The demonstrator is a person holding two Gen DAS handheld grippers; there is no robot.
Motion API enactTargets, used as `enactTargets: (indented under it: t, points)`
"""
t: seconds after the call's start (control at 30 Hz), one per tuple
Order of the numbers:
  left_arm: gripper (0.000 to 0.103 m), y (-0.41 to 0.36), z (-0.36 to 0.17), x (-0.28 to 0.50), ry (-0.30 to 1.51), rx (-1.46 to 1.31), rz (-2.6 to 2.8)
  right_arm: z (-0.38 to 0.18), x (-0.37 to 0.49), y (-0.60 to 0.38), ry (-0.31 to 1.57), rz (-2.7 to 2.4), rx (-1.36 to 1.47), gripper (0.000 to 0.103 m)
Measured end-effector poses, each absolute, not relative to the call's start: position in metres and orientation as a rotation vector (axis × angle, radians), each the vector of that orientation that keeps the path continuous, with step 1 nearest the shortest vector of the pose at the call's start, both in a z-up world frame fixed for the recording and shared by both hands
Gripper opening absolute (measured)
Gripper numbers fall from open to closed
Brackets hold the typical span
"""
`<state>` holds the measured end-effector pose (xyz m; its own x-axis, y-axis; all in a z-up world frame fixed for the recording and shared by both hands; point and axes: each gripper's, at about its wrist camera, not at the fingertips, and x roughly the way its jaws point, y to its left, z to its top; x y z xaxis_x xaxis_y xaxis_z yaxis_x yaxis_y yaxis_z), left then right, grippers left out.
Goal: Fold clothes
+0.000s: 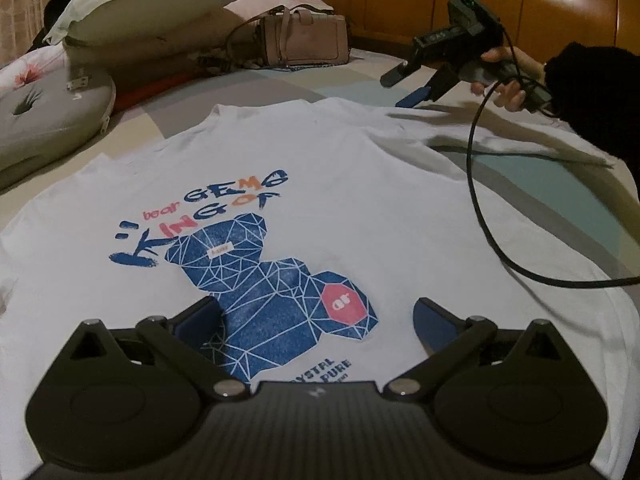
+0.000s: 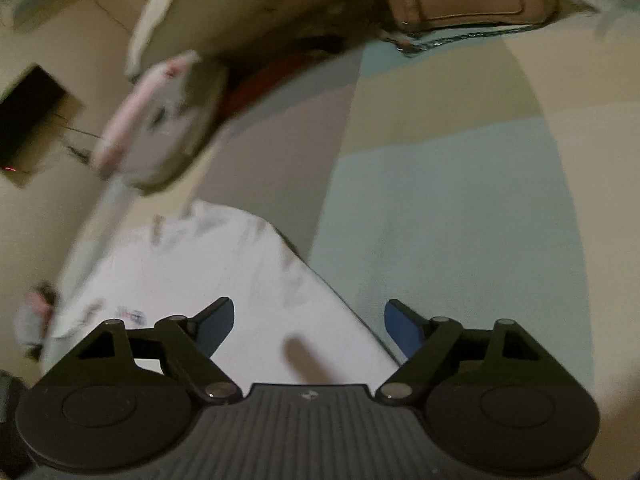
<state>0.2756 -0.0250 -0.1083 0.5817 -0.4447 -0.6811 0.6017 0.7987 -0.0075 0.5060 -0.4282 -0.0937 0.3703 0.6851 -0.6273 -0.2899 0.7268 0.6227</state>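
Tee [image 1: 360, 184] lies flat on bed [image 1: 560, 184], print up, directly under L gripper [image 1: 316, 316]; jaws spread, empty. R gripper [image 2: 310, 320] spread, empty, over tee's edge. Fabric: light, limp, wrinkles easily. Recommend pinching sleeve or shoulder hem.

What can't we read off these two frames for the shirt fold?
- T-shirt hem, left wrist view: hidden behind the left tongs body.
- Shirt's left side, same view: cut off by the frame edge.
- Right wrist view: motion blur smears the shirt, so its print is unreadable.
- Right sleeve tip, left wrist view: hidden behind the person's dark sleeve, by the open right tongs.
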Motion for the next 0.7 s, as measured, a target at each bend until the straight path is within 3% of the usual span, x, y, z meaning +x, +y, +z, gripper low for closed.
enactTargets:
  t: [0.17, 0.33, 0.57, 0.6, 0.63, 0.7]
  points:
    - [0.102, -0.026, -0.109, 0.277, 0.718, 0.235, -0.613, -0.104, 0.509, -0.437, 1.049, 0.76, 0.529, 0.08]
    - [0.102, -0.026, -0.11, 0.277, 0.71, 0.231, -0.614, -0.12, 0.51, -0.457, 1.056, 0.772, 0.611, 0.041]
    - [0.102, -0.027, -0.111, 0.279, 0.704, 0.223, -0.615, -0.122, 0.532, -0.412, 1.009, 0.785, 0.536, 0.041]
    - [0.102, -0.027, -0.111, 0.279, 0.702, 0.223, -0.616, -0.118, 0.529, -0.404, 1.001, 0.767, 0.467, 0.035]
    - [0.102, -0.026, -0.111, 0.278, 0.701, 0.222, -0.616, -0.113, 0.525, -0.396, 0.992, 0.741, 0.39, 0.022]
    - [0.102, -0.026, -0.112, 0.278, 0.699, 0.222, -0.617, -0.104, 0.518, -0.382, 0.972, 0.691, 0.251, 0.005]
